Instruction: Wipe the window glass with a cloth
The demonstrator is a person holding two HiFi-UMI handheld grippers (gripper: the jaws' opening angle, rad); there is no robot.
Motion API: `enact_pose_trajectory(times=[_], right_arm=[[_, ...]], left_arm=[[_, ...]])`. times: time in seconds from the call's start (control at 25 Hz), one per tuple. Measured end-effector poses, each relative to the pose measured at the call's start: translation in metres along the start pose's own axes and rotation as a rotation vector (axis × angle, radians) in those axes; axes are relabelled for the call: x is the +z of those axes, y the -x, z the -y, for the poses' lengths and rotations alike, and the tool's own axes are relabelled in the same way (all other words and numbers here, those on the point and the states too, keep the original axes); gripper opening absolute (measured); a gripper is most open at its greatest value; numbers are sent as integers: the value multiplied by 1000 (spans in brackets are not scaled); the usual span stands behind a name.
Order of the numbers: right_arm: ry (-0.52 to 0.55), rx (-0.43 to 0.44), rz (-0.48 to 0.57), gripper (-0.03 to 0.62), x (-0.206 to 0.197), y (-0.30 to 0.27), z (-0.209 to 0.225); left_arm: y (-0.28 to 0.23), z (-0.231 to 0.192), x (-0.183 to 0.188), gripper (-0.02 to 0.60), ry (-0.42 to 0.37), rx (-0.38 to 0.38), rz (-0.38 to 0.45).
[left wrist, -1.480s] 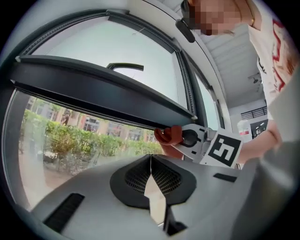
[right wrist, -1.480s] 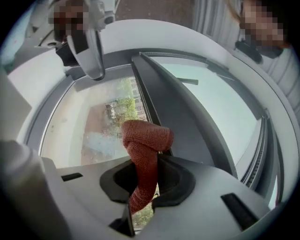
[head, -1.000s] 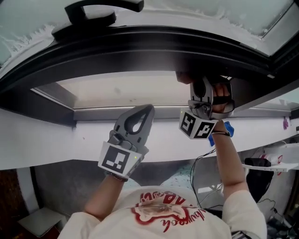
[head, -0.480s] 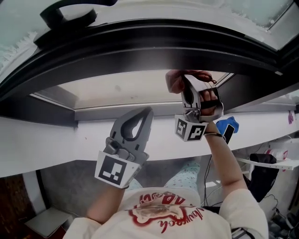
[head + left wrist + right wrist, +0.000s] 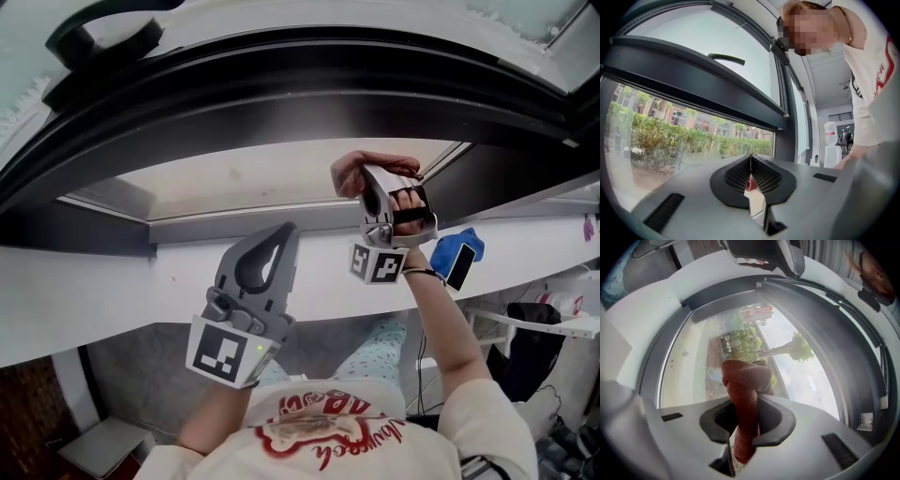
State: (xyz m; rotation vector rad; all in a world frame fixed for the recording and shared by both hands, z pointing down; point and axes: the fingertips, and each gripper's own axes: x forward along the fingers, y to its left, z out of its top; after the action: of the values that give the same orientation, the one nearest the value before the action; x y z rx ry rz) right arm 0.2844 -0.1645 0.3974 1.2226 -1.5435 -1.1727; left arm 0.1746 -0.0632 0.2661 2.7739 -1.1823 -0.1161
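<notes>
While I look down through the head view, the right gripper (image 5: 373, 180) is raised at the far right, its jaws clamped on a reddish-brown cloth (image 5: 354, 172). The right gripper view shows that grip plainly: the 2 jaws are only slightly apart, pinching a rolled length of the cloth (image 5: 743, 394), with a knotted bunch standing up past the tips. That bunch sits in front of the window glass (image 5: 801, 366), near the pane's right end and just under the dark frame (image 5: 281, 94). I cannot tell whether the fabric actually touches the glass.

The left gripper (image 5: 279, 240) hangs lower and to the left, well apart from the cloth, with its tips over the white sill (image 5: 112, 291) and pointing toward the pane (image 5: 225, 178). In the left gripper view its 2 jaws (image 5: 751, 161) are closed tip to tip with nothing gripped; a small pinkish sliver shows in the gap lower down, and I cannot make out what it is. Beyond those jaws I see hedges and buildings through the glass (image 5: 670, 136).

A black window handle (image 5: 94, 28) sits at the far left above the frame, and a blue object (image 5: 461, 251) lies on the sill just right of the right wrist
</notes>
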Motion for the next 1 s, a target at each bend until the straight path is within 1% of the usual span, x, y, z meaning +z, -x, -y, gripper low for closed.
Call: enact_pose_trajectory(times=[0.12, 0.28, 0.36, 0.48, 0.6, 0.72, 0.92, 1.0], right_arm=[[-16, 19, -8, 72, -5, 0, -16], [-77, 64, -13, 72, -12, -1, -41], [-90, 77, -16, 72, -16, -2, -53], [-88, 83, -23, 72, -20, -4, -66], [-83, 109, -34, 72, -24, -3, -81], [-83, 138, -33, 72, -26, -4, -95], [-79, 164, -37, 72, -31, -5, -113], [-73, 198, -55, 72, -36, -5, -127]], left_arm=[[1, -1, -3, 21, 3, 4, -9], [2, 1, -8, 21, 3, 4, -16], [3, 2, -12, 21, 8, 2, -24], [6, 2, -14, 21, 10, 2, -31], [9, 2, -16, 21, -3, 1, -35], [11, 2, -13, 21, 24, 7, -37], [15, 4, -10, 21, 34, 4, -29], [17, 3, -10, 21, 39, 5, -29]])
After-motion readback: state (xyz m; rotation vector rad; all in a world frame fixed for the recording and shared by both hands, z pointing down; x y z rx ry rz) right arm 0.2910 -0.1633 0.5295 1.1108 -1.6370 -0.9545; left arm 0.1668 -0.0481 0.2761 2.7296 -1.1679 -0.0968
